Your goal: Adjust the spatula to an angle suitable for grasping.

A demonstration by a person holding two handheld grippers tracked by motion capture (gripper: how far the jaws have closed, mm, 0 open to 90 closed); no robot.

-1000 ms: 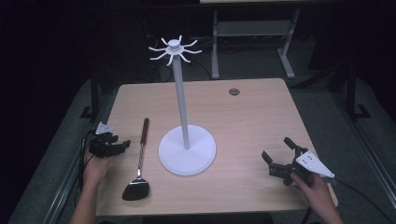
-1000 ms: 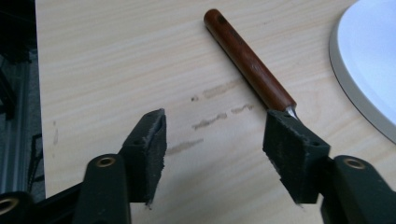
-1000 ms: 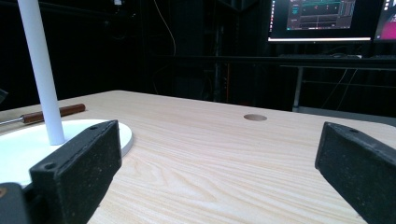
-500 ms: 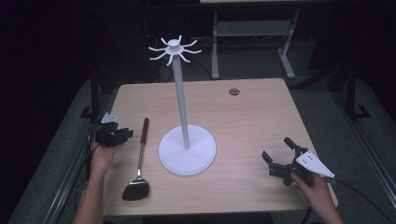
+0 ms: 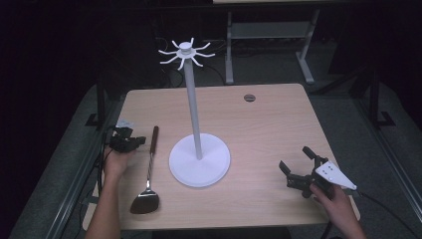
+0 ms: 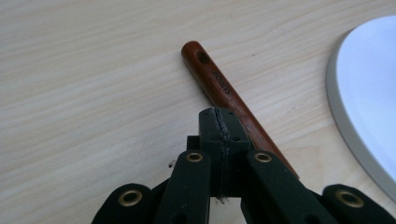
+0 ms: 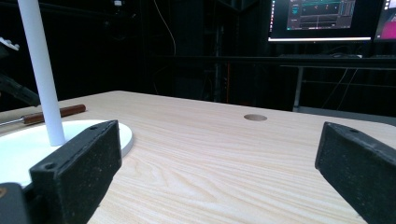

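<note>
Both pads of the left gripper (image 6: 219,122) meet, empty, above the spatula handle (image 6: 224,91).

one piece of lettering is found: a word is stamped in dark letters along the reddish-brown wooden handle (image 6: 229,93) of the spatula, just below the hanging hole at the handle's end. it is seen upside down in the left gripper view and cannot be made out with certainty; it is not legible in the high view. in the right gripper view, coloured graphics and small lines of characters are displayed on the lit monitor (image 7: 317,18) behind the table, but they are too small and blurred to be read.
</note>
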